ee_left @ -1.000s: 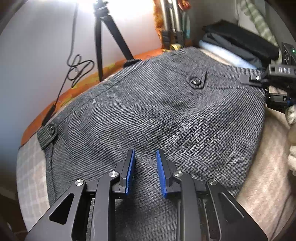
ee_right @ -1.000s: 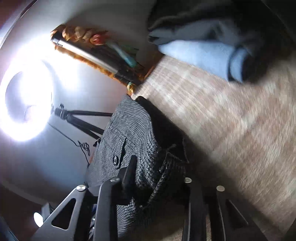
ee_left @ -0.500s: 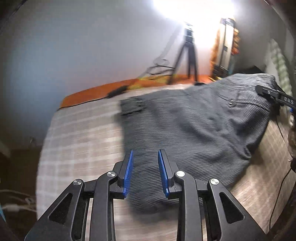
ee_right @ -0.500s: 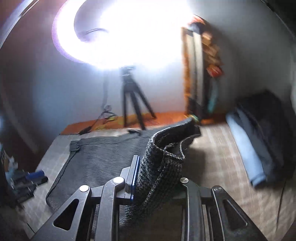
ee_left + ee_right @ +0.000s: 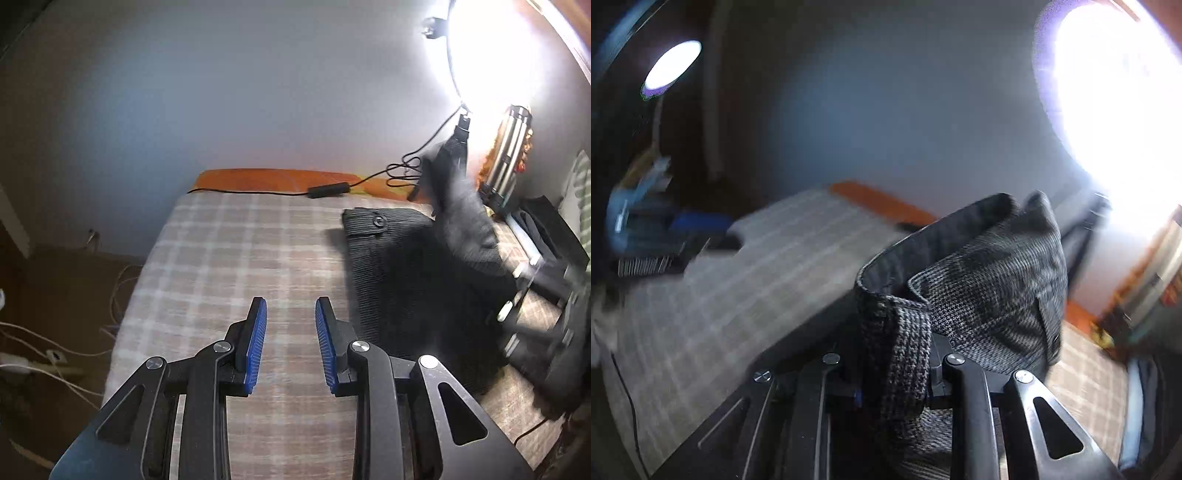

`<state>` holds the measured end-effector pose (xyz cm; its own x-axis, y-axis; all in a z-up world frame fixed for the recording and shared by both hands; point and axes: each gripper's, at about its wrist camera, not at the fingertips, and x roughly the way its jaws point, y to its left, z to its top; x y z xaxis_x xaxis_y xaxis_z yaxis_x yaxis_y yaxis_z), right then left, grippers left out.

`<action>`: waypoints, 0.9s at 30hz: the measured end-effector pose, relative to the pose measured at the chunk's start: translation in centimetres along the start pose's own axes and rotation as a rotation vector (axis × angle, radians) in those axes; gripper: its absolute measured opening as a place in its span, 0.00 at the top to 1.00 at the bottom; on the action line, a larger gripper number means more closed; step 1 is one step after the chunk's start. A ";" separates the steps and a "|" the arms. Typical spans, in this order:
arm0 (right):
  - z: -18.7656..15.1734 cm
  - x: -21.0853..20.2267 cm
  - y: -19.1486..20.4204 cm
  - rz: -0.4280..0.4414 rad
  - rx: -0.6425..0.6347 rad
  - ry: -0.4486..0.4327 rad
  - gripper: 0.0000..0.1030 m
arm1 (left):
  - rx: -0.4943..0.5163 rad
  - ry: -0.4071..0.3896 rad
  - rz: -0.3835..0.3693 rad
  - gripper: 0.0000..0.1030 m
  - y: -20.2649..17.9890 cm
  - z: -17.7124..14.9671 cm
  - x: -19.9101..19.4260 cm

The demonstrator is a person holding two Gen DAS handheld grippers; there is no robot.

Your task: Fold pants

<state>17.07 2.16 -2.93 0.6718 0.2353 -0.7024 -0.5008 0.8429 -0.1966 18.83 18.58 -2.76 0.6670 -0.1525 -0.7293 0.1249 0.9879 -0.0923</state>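
The grey houndstooth pants (image 5: 402, 266) lie on the right side of the plaid bed cover (image 5: 240, 266), one buttoned corner flat, the far part lifted in a raised fold. My left gripper (image 5: 290, 314) is open and empty over bare bed cover, left of the pants. My right gripper (image 5: 897, 365) is shut on the pants (image 5: 990, 280), gripping the waistband and holding it up off the bed. It shows blurred at the right edge of the left wrist view (image 5: 517, 295).
A bright ring light (image 5: 491, 48) on a tripod stands at the back right. A black cable and adapter (image 5: 328, 190) lie along the orange mattress edge. Folded dark clothes (image 5: 546, 229) are stacked at the right. Cables lie on the floor to the left.
My left gripper has drawn back and left, off the pants onto bare cover. My right gripper has lifted the waistband and swung it leftward over the pants.
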 end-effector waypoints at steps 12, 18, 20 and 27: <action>-1.5 3.3 5.2 0.140 -0.086 0.084 0.74 | 0.055 -0.014 -0.005 0.75 -1.1 1.5 -0.4; -1.9 -0.8 2.6 0.331 0.022 0.028 0.57 | 0.123 -0.007 -0.057 0.75 -4.5 3.3 0.7; -2.9 -2.7 0.9 0.389 0.084 0.004 0.49 | 0.154 -0.004 -0.078 0.70 -6.0 3.8 1.3; -7.3 -4.7 -6.3 0.305 0.290 -0.018 0.55 | 0.211 0.050 -0.083 0.68 -10.3 5.2 6.6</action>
<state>13.07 -7.84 -3.37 0.5271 0.5014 -0.6862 -0.5057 0.8340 0.2209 25.82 7.23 -3.09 0.6116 -0.2261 -0.7582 0.3323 0.9431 -0.0132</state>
